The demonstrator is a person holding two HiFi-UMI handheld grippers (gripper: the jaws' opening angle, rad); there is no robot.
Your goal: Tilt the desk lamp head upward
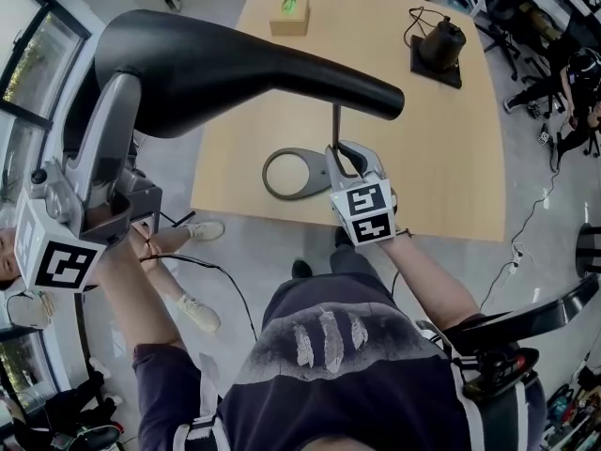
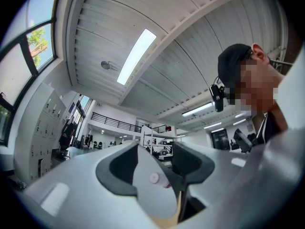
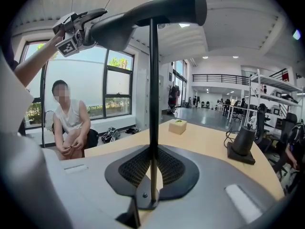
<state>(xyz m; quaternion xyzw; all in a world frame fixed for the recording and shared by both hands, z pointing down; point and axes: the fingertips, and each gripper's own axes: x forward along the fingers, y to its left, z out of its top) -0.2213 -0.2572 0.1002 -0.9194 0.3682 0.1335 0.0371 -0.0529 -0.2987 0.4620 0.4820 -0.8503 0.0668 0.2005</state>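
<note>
The black desk lamp head [image 1: 244,69] stretches across the head view, high above the wooden table [image 1: 451,158]. Its thin stem [image 1: 336,125] drops to a grey ring base [image 1: 293,174] near the table's front edge. My left gripper [image 1: 127,87] is clamped on the wide rear end of the lamp head [image 2: 152,185], which fills the gap between its jaws; it points up at the ceiling. My right gripper [image 1: 340,158] is shut on the stem [image 3: 153,104] low down, just above the base. In the right gripper view the lamp head [image 3: 152,11] runs overhead with the left gripper [image 3: 78,30] at its left end.
A small box with a green top [image 1: 289,14] and a black device on a square base [image 1: 439,47] with a cable stand at the table's far side. A person [image 3: 71,123] sits to the left of the table, with their feet [image 1: 202,228] near its front left corner.
</note>
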